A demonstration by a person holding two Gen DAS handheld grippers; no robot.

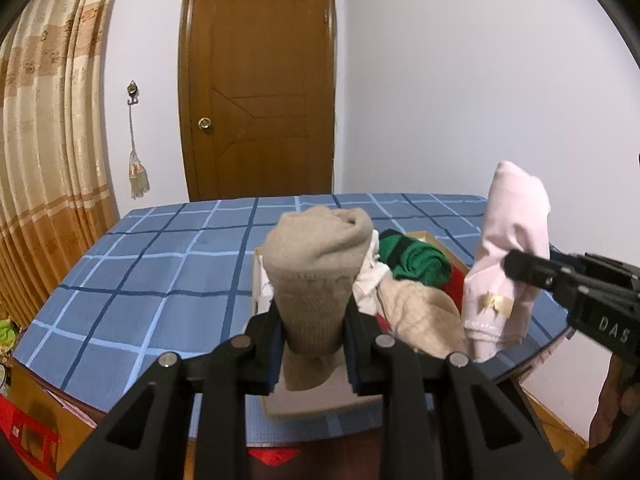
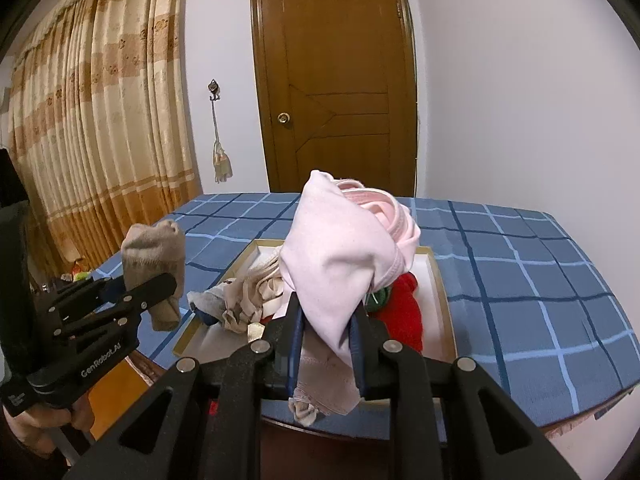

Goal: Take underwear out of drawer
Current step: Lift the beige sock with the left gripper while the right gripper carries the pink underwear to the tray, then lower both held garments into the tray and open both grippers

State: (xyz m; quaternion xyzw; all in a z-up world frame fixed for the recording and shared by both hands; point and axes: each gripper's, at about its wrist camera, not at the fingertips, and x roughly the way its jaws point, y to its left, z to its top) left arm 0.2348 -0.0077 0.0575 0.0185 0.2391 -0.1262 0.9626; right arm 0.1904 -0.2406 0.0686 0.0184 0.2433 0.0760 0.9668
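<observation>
You get even, fairly bright indoor light with soft shadows and no glare; the fisheye bows the door [image 1: 260,80] and curtain [image 2: 100,120], black vignette fills the corners, and close claw arms look slightly soft

We saw the drawer [image 2: 438,280] resting on the bed [image 2: 540,264] near its front edge (garments [image 2: 400,304] heaped inside), the door [image 2: 336,80] behind, the curtain [image 2: 100,140] left.

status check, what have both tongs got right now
Left tongs shut on beige garment. Right tongs shut on pink underwear. Both above open box. Nothing blocking.
</observation>
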